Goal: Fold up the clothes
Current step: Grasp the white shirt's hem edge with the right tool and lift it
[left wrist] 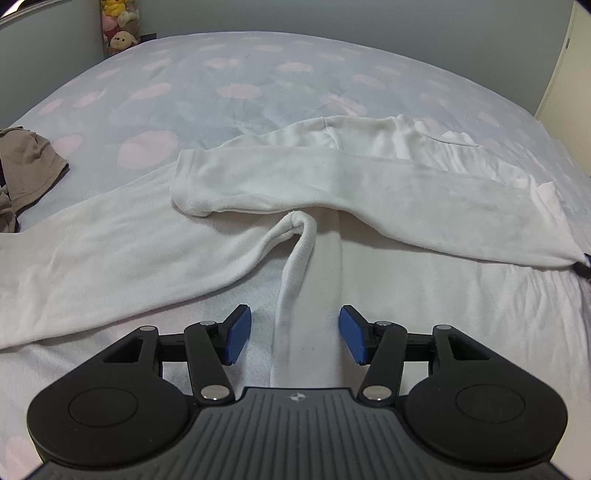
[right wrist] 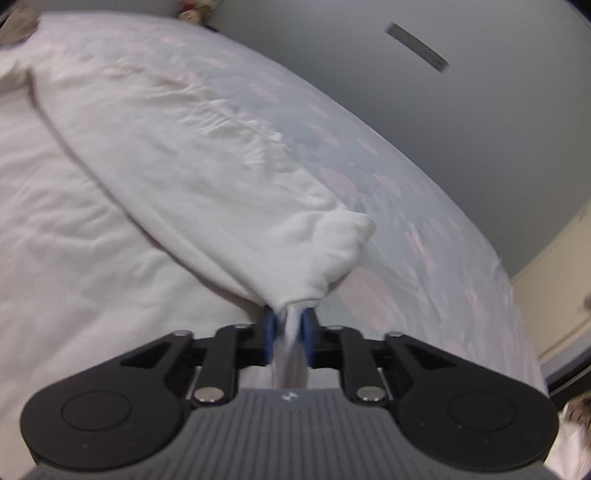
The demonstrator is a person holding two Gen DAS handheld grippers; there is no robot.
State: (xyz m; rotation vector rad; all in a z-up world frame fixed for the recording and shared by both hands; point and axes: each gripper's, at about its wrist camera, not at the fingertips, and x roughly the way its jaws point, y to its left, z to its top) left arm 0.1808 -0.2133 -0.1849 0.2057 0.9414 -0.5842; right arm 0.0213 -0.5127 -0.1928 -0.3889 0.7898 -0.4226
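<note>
Garment [left wrist: 332,184] lies spread on the bed [left wrist: 229,74], across its near half. One sleeve [left wrist: 207,181] is folded over the body, running left from the right side. A raised fold of cloth [left wrist: 295,266] stands between the pads of the left gripper [left wrist: 295,338], touching neither. Second piece of clothing [left wrist: 29,162] is bunched at the bed's left edge, well apart from the garment. Stuffed toys [left wrist: 118,22] sit behind the bed's far left corner. Right gripper [right wrist: 288,332] pinches the garment's right edge [right wrist: 295,295]; bare bed lies beyond it, wall [right wrist: 424,129] behind.
</note>
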